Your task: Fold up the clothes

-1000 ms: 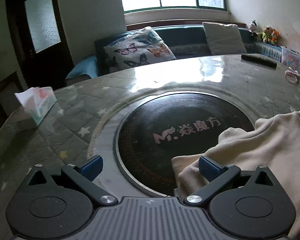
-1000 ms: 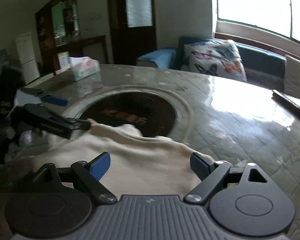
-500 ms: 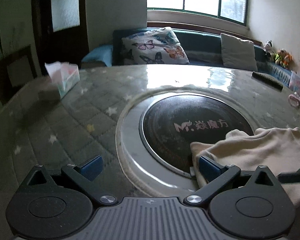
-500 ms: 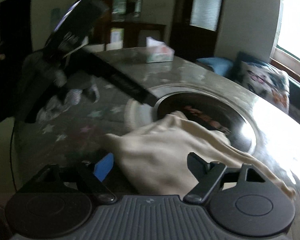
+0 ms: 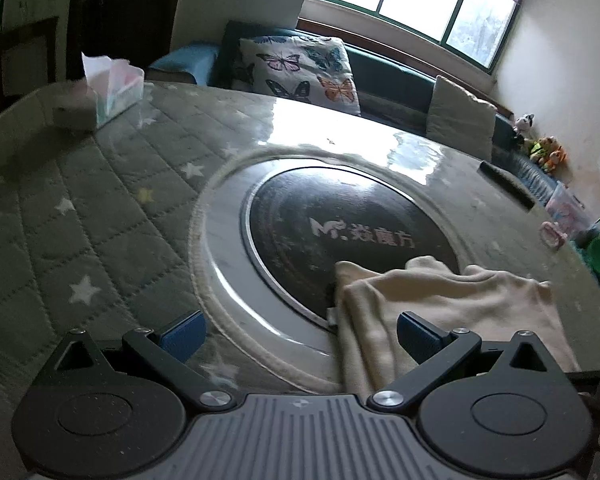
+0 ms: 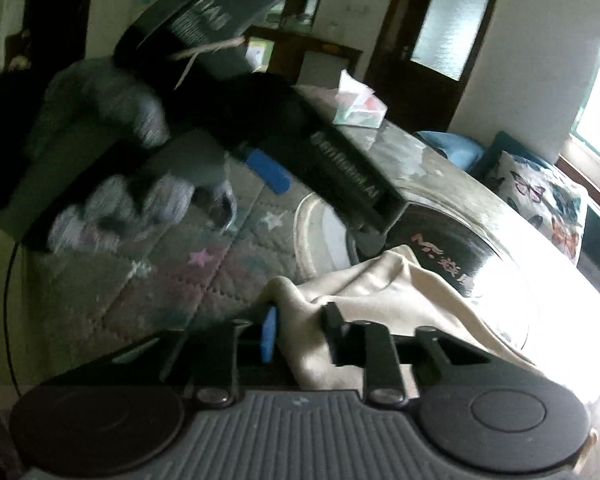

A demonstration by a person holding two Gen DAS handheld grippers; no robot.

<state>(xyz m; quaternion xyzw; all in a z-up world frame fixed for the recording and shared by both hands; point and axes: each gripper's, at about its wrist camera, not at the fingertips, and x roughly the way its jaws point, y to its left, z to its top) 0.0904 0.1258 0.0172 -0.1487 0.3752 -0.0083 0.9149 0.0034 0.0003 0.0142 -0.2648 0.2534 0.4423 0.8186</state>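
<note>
Closing fast after standing wide a second ago, the right gripper (image 6: 298, 334) now has a bunched fold of the cream garment (image 6: 384, 300) between its blue pad and its black finger, the jaws still drawing together with the cloth pinched up into a ridge between them. Its view has swung round since the earlier frame, so the person's gloved hand (image 6: 112, 120) and the left gripper (image 6: 296, 168) now fill the 10 o'clock part of the right wrist picture, blurred.

From the left wrist, the left gripper (image 5: 298, 334) stands wide open over the table (image 5: 100, 208), nothing between its pads; its right-side pad hangs over the near edge of the garment (image 5: 452, 300), contact unclear. That garment lies crumpled toward 4 o'clock, its far edge lapping onto the black round hotplate (image 5: 320, 216) set in the middle of the quilted, star-printed table cover. A tissue box (image 5: 114, 92) sits at 10 o'clock, a butterfly cushion (image 5: 304, 68) at 12 and a dark remote (image 5: 506, 184) at 2.
</note>
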